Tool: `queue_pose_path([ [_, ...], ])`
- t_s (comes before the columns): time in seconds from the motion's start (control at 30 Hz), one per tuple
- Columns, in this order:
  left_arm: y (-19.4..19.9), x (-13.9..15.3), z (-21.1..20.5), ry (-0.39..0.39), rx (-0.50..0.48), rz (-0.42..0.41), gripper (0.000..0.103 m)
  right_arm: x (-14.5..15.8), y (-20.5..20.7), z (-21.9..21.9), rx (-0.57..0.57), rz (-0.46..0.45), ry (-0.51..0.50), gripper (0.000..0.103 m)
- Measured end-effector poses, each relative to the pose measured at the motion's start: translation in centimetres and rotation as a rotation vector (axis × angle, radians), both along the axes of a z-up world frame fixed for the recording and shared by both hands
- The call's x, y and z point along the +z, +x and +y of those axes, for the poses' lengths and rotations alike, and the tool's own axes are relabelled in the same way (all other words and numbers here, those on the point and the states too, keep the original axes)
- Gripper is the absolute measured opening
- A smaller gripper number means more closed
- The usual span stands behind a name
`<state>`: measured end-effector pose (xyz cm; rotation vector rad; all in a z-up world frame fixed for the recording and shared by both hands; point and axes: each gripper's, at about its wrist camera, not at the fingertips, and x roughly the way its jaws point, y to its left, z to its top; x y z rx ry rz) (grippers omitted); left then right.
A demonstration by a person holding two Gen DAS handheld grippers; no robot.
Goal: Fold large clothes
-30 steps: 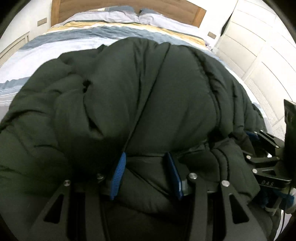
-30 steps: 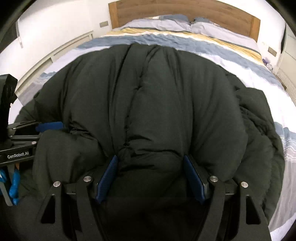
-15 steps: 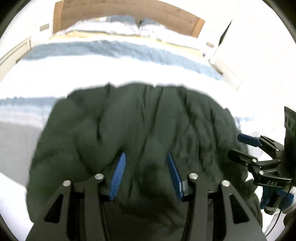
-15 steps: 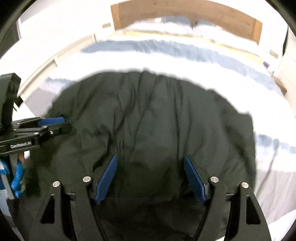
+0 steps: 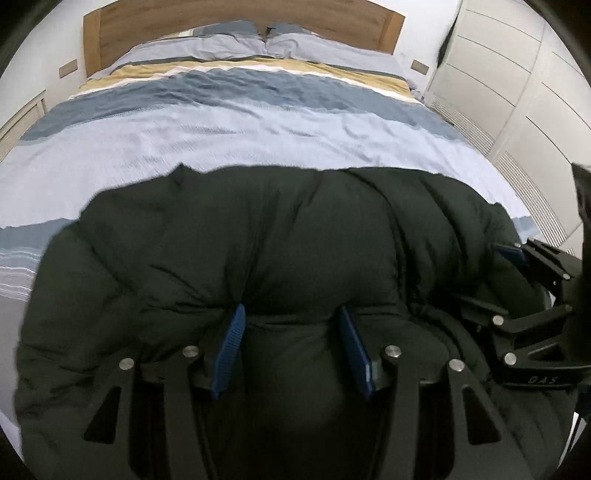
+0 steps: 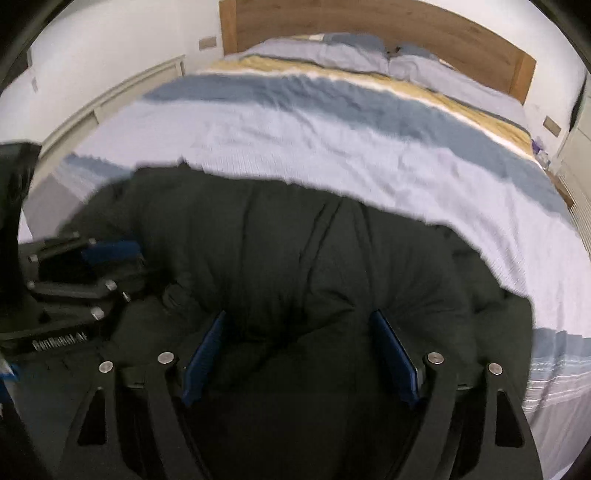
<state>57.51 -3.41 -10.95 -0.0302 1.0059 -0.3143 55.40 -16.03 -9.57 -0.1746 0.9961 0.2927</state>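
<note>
A large dark green puffer jacket (image 5: 280,243) lies bunched at the near end of the bed; it also fills the lower half of the right wrist view (image 6: 295,258). My left gripper (image 5: 291,321) is shut on a thick fold of the jacket's near edge, the padding bulging between its blue pads. My right gripper (image 6: 299,325) is shut on another thick fold of the same edge. The right gripper shows at the right edge of the left wrist view (image 5: 532,291), and the left gripper at the left edge of the right wrist view (image 6: 92,266).
The bed (image 5: 236,122) has a striped blue, white and yellow duvet, two pillows (image 5: 258,40) and a wooden headboard (image 5: 229,14). White wardrobe doors (image 5: 517,81) stand along the bed's right side. A low white unit (image 6: 122,92) runs along the left wall.
Both grippers have pulled the jacket down and toward the bed's near end. It filled both views a second ago; now much of the duvet shows beyond it.
</note>
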Motion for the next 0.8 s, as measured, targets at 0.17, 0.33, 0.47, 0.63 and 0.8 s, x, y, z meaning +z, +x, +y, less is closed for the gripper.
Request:
queue_pose_path([
  [0.17, -0.4, 0.3, -0.9, 0.058, -0.015, 0.009, 0.053, -0.8, -0.5, -0.6, 0.003, 0.021, -0.008, 0.08],
  [0.33, -3.5, 1.7, -1.0, 0.074, -0.04, 0.01, 0.055, 0.6, -2.8, -0.4, 0.02, 0.045, -0.025, 0.081],
  [0.47, -7.4, 2.1, -0.7, 0.067, -0.034, 0.028, 0.058, 0.7, -6.1, -0.9, 0.036, 0.067, -0.028, 0.081],
  [0.63, -11.3, 2.8, 0.4, 0.053, -0.006, 0.062, 0.061, 0.2, -10.7, -1.3, 0.024, 0.111, -0.041, 0.081],
  [0.8, -13.9, 4.9, 1.4, 0.054, 0.003, 0.097, 0.061, 0.9, -13.5, -1.7, -0.027, 0.195, -0.035, 0.081],
])
